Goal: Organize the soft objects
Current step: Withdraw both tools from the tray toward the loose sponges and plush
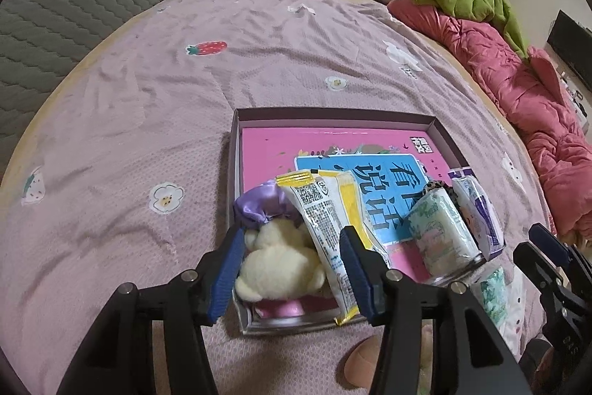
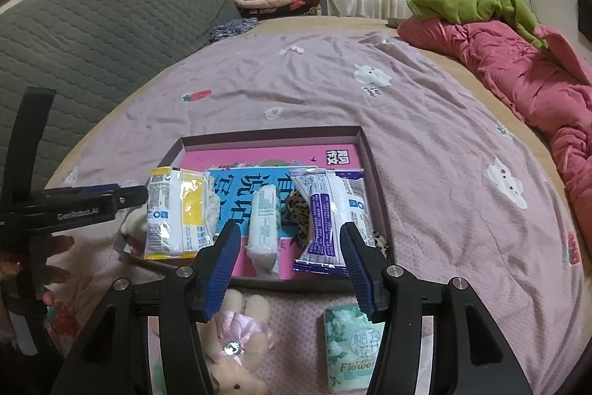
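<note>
Left gripper (image 1: 292, 247) wide apart over cream plush toy (image 1: 277, 265) in shallow box (image 1: 333, 115); right gripper (image 2: 290, 243) spread, empty, above tissue pack (image 2: 264, 228), bed (image 2: 425, 136) beneath

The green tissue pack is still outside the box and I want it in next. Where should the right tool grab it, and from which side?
Grip the green tissue pack across its narrow width, on the two long edges near the middle. It lies flat on the bedspread just before the box, long axis pointing away, so come straight down from above with the right tool, whose open jaws already roughly span it.
</note>
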The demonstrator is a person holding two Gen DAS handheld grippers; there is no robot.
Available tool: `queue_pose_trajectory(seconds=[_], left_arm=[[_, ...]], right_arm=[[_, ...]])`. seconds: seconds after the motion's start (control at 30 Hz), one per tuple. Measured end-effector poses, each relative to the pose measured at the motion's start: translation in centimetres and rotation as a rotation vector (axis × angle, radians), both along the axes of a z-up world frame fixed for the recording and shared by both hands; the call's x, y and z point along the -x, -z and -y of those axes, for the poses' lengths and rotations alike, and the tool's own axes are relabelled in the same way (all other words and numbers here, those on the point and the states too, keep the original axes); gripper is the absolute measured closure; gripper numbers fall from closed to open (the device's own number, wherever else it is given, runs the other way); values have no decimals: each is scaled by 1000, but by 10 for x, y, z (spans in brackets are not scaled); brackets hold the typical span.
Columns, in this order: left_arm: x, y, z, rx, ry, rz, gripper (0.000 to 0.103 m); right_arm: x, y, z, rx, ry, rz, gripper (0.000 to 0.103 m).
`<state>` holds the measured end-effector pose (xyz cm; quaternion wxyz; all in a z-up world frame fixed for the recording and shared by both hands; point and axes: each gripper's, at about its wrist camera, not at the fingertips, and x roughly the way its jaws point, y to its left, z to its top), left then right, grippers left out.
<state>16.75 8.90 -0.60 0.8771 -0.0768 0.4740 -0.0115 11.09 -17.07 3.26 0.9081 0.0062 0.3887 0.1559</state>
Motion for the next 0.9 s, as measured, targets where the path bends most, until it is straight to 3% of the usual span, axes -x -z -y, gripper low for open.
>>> queue_pose_trajectory(seconds=[0.9], left_arm=[[56,-60,18,1,-13,115,49]], right_arm=[[36,-45,29,-9,33,95,32]])
